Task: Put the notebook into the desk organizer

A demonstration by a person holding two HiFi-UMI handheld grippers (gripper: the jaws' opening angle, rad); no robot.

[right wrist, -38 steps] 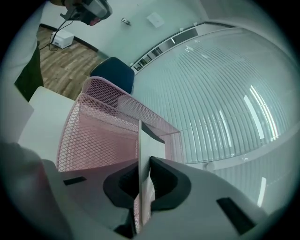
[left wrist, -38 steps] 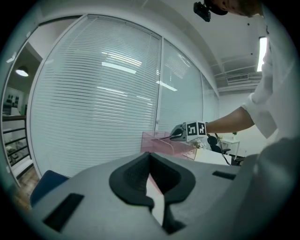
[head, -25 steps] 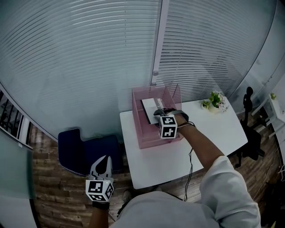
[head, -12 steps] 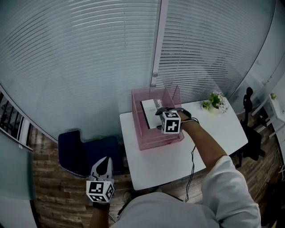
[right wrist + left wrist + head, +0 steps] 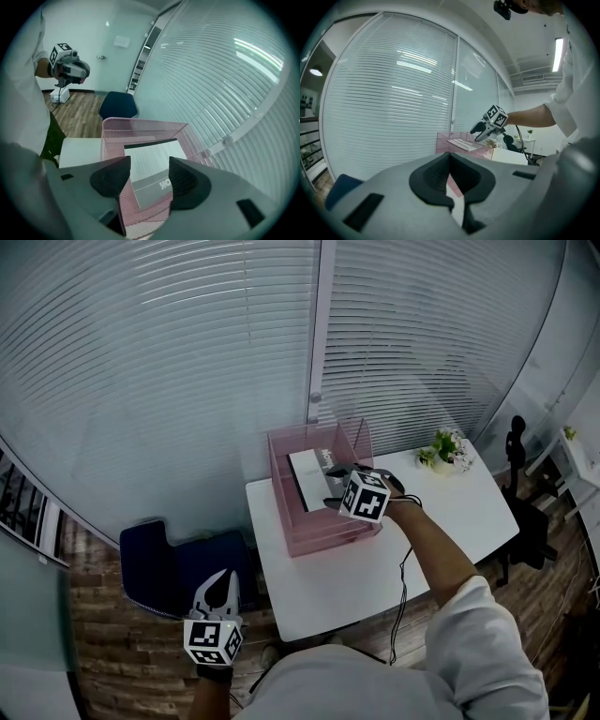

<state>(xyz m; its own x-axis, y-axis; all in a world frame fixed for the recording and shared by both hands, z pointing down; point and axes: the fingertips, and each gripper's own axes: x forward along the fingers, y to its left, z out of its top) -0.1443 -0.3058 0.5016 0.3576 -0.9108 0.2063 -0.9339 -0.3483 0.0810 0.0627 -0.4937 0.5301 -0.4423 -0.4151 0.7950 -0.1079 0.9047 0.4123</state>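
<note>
At the far left a blue chair [image 5: 159, 559] stands on the wood floor below the window blinds [image 5: 169, 352]. Just right of it, low and off the table, the left gripper [image 5: 221, 579] points roughly level with its jaws brought together at the tips and nothing between them. Next comes the white table [image 5: 347, 587], and on its back left corner, close to the blinds, sits the pink mesh desk organizer [image 5: 286, 526]. The notebook [image 5: 307, 476] lies inside the organizer, its pale lined face up and a grey band with lettering at the end nearest the person. The right gripper [image 5: 335, 489] hangs over the organizer's open top, tilted downward. Its jaws have just been closing a little, yet they stand wide apart. The notebook shows in the gap below them, but the pads do not touch it and grip nothing. A thin cable [image 5: 401, 587] trails from that hand over the table. Further right a small potted plant [image 5: 445, 448] stands at the table's back edge, and a black office chair [image 5: 520, 512] sits beyond the right side
</note>
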